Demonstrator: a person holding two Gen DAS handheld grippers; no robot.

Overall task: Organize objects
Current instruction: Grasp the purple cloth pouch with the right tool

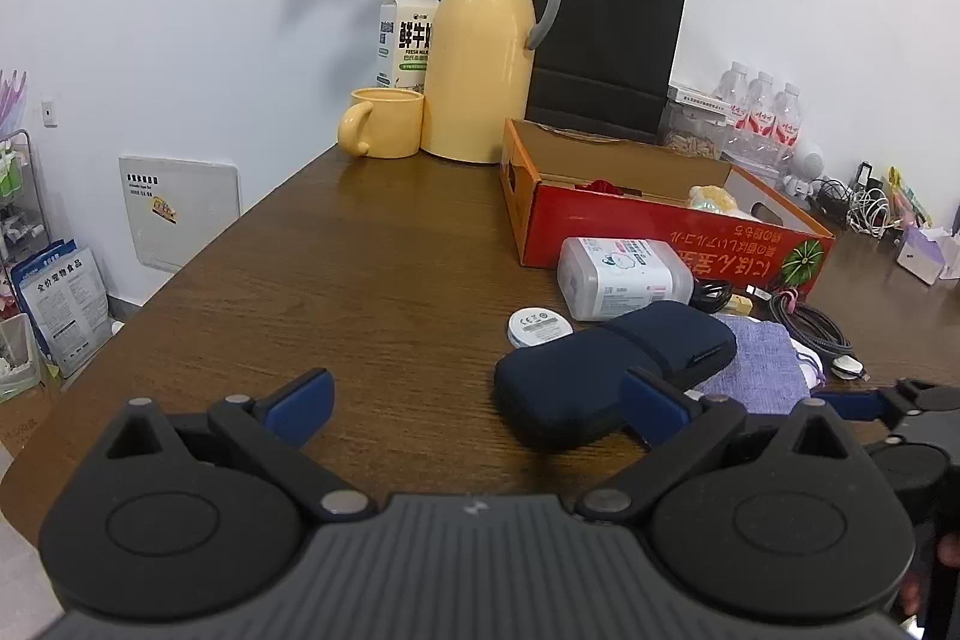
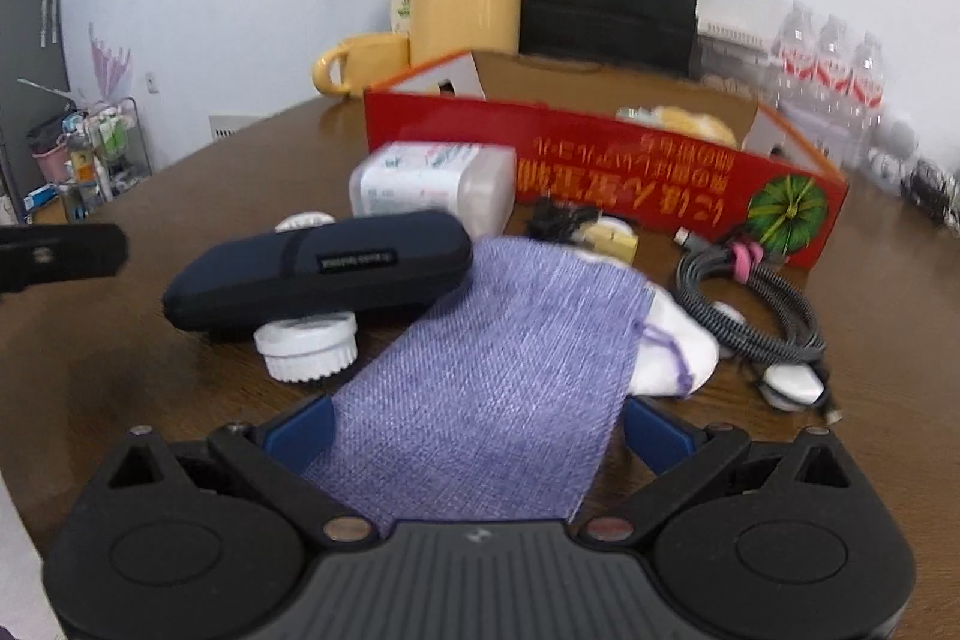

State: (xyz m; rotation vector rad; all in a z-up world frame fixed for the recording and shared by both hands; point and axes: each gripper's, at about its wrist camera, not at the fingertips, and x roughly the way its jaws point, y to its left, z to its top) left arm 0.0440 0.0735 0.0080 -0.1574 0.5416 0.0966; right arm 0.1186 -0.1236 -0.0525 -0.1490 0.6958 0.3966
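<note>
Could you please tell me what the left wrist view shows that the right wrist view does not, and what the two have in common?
Only the left wrist view shows the open left gripper over bare table, and the milk carton's front print clearly. Only the right wrist view shows the purple cloth pouch lying between the open right gripper's fingers, and a white ribbed cap beside the dark zip case. Both show the red cardboard box, yellow jug, yellow mug, black paper bag and coiled cable.
</note>
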